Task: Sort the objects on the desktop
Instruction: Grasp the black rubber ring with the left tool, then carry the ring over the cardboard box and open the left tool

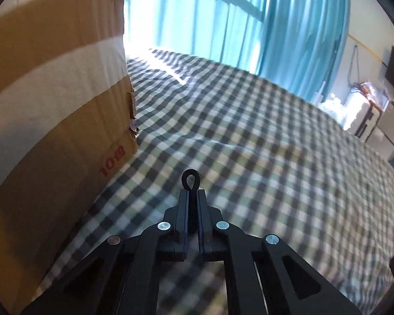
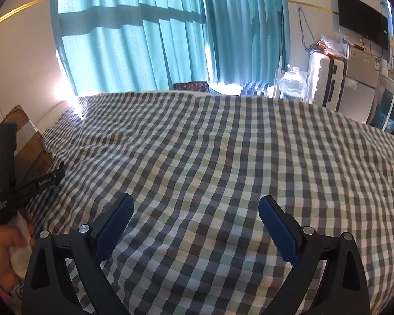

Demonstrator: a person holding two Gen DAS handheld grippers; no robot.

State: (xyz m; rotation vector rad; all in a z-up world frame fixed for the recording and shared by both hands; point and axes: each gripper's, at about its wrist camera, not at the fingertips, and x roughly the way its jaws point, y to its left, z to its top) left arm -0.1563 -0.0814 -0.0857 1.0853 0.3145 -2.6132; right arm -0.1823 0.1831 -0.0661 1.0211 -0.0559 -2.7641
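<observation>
Black plastic fills the bottom of the left wrist view, where the left gripper (image 1: 193,193) is clamped tight on a small black loop (image 1: 189,179), and only the rounded end of that loop pokes out past the fingertips; the rest of the thing is hidden between the pads, so what it belongs to can't be made out. It sits just above the checked bedspread (image 1: 249,136), near a cardboard box (image 1: 52,105) with a pale tape band and red print that is cut off by the frame edge. Over in the right wrist view, the right gripper (image 2: 195,225) hangs wide apart over the same bedspread with nothing between its blue pads (image 2: 278,233). At the far left of that view a hand (image 2: 2,249) grips the other tool, mostly cropped, with the box behind it. Teal curtains (image 2: 134,39) glow at the back; the clutter by the wall is too small to read
</observation>
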